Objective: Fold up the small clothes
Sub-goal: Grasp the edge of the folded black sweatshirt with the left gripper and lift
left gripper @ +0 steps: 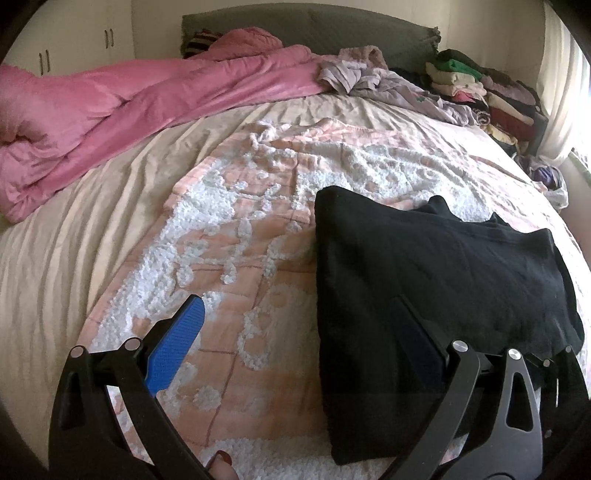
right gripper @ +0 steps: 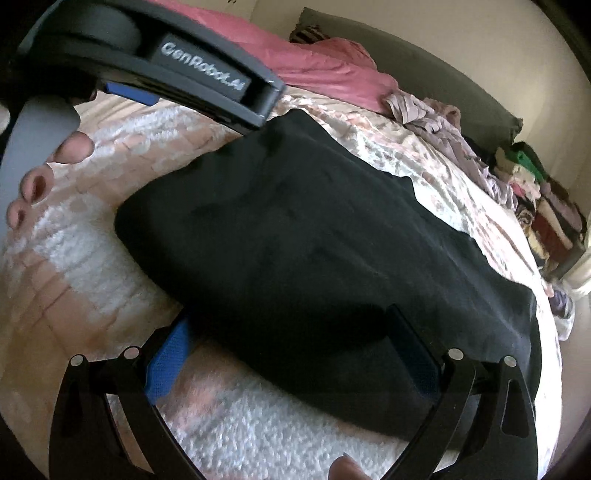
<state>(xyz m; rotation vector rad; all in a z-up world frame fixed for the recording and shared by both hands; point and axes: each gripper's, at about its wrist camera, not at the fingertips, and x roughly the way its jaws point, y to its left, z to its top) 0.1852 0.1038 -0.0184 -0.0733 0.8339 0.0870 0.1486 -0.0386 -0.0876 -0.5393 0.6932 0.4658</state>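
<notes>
A black garment (left gripper: 436,266) lies folded on a pink and white tufted blanket (left gripper: 236,206) on the bed. My left gripper (left gripper: 295,314) is open just above the bed, its left blue pad (left gripper: 181,339) over the blanket and its right finger over the garment's near edge. In the right wrist view the same black garment (right gripper: 295,229) fills the middle. My right gripper (right gripper: 291,325) is open and hovers over the garment's near edge. The left gripper's body (right gripper: 177,62) shows at the top left of that view, held by a hand.
A pink duvet (left gripper: 110,107) is bunched at the back left. A crumpled lilac garment (left gripper: 369,77) lies at the back. A stack of folded clothes (left gripper: 480,96) stands at the back right near the curtain. A dark headboard (left gripper: 295,26) closes the far side.
</notes>
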